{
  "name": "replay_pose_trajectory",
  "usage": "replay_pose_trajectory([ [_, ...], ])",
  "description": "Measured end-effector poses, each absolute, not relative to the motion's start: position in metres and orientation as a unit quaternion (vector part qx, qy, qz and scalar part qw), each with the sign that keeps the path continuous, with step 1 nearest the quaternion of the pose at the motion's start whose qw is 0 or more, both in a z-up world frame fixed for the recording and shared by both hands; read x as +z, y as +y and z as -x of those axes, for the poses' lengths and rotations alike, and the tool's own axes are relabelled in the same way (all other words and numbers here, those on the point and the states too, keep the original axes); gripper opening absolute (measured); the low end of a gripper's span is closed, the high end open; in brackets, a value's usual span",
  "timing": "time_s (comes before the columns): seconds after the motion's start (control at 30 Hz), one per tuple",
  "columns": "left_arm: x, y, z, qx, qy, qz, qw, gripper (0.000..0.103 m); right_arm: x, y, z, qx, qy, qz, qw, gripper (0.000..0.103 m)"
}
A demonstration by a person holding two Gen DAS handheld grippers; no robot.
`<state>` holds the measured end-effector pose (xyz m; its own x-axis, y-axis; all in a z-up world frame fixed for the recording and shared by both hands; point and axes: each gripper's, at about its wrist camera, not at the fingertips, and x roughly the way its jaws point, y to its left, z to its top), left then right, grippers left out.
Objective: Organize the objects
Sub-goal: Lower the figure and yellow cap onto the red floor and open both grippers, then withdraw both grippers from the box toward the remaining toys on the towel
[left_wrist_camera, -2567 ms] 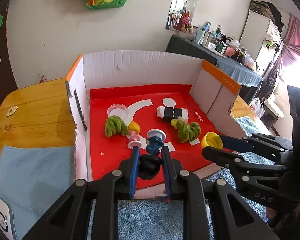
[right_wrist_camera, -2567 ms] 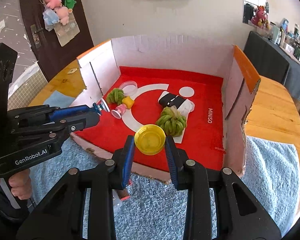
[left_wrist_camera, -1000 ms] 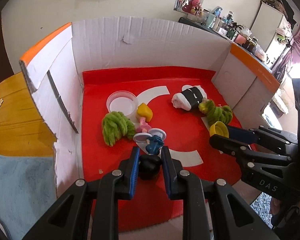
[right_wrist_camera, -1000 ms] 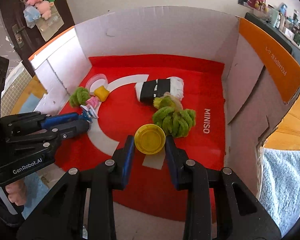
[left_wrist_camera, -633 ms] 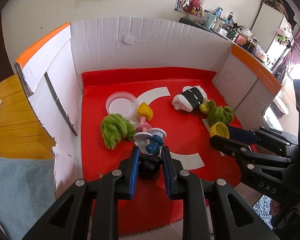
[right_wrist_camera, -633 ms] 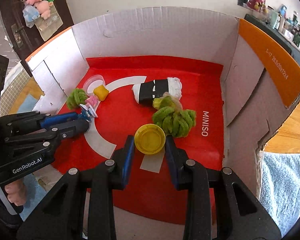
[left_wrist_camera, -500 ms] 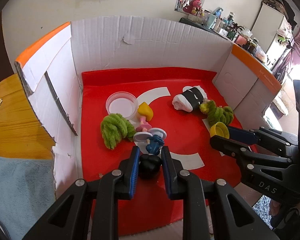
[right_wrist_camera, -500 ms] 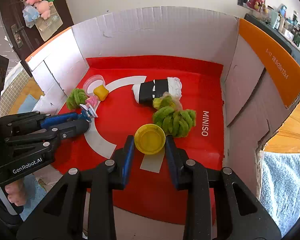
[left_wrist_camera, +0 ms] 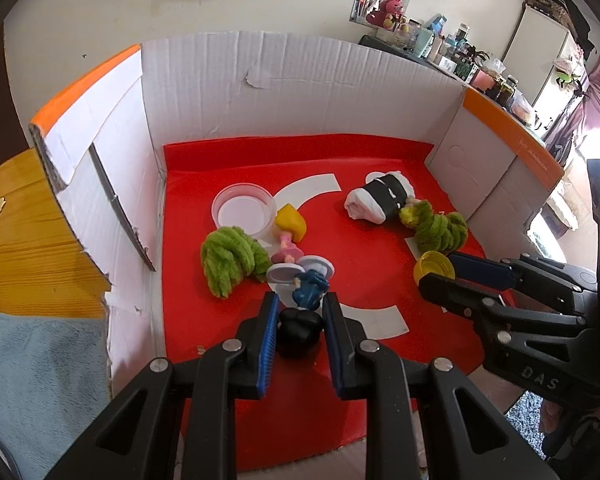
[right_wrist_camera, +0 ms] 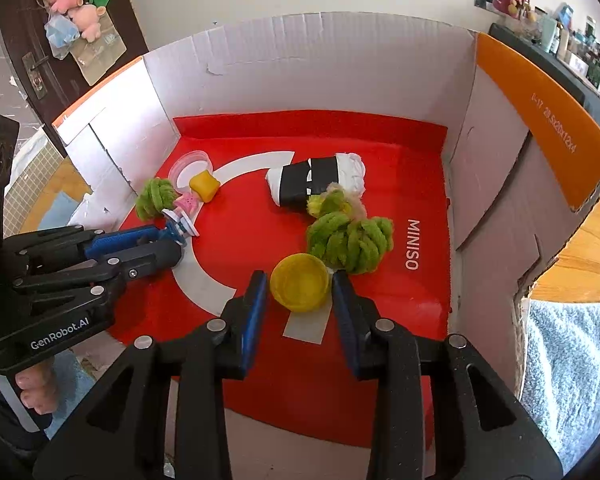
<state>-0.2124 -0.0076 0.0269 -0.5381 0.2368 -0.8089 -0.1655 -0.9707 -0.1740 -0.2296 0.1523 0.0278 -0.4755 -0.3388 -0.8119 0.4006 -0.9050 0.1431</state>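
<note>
Change: the right gripper point(right_wrist_camera: 300, 292) has just been opening; its pads now stand clear of the yellow cap point(right_wrist_camera: 299, 287), which a second ago sat pinched between them. Both hands have kept their places.
Right gripper: released; the yellow cap lies between the jaws with a gap on each side, its open face tilted up toward the camera, resting on the red floor point(right_wrist_camera: 404, 184).
Left gripper point(left_wrist_camera: 300, 320): clenched on a small figurine point(left_wrist_camera: 302, 312) by its black end; the blue body and white disc base point away from the camera, so its long axis runs forward along the fingers.
Cap's neighbours: green chenille bundle point(right_wrist_camera: 350, 244) just beyond it, touching or nearly so; a white roll with a black band point(right_wrist_camera: 316, 182) lies farther back, its long axis across the box.
Left side: second green bundle point(left_wrist_camera: 230, 260), a pink and yellow toy point(left_wrist_camera: 290, 236) and a clear round lid point(left_wrist_camera: 244, 214), clustered close together.
Surface: cardboard box point(left_wrist_camera: 284, 92) with white walls and orange-edged flaps, red liner marked with white arcs, set on a wooden table point(left_wrist_camera: 20, 232) with blue cloth point(left_wrist_camera: 40, 380).
Room: pale wall, cluttered counter at the far right.
Open room: bare red floor in the back third and the near strip; the near side has no wall.
</note>
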Motion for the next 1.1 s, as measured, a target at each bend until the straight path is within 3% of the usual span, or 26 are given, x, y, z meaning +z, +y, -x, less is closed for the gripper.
replay_pose_trajectory([
  [0.03, 0.027, -0.007, 0.212, 0.876, -0.038, 0.467, 0.115, 0.023, 0.028, 0.152, 0.229, -0.86, 0.036, -0.463, 0.212, 0.049],
  [0.07, 0.027, -0.008, 0.212, 0.876, -0.037, 0.467, 0.114, 0.023, 0.028, 0.151, 0.228, -0.861, 0.039, -0.462, 0.209, 0.052],
  [0.67, 0.028, -0.006, 0.209, 0.88, -0.034, 0.462, 0.11, 0.033, 0.029, 0.151, 0.222, -0.861, 0.037, -0.462, 0.21, 0.052],
  [0.87, 0.035, -0.002, 0.203, 0.885, -0.028, 0.451, 0.111, 0.047, 0.032, 0.151, 0.216, -0.864, 0.037, -0.456, 0.209, 0.052],
  [1.1, 0.041, -0.002, 0.196, 0.889, -0.026, 0.444, 0.107, 0.048, 0.039, 0.152, 0.207, -0.869, 0.037, -0.447, 0.207, 0.058],
])
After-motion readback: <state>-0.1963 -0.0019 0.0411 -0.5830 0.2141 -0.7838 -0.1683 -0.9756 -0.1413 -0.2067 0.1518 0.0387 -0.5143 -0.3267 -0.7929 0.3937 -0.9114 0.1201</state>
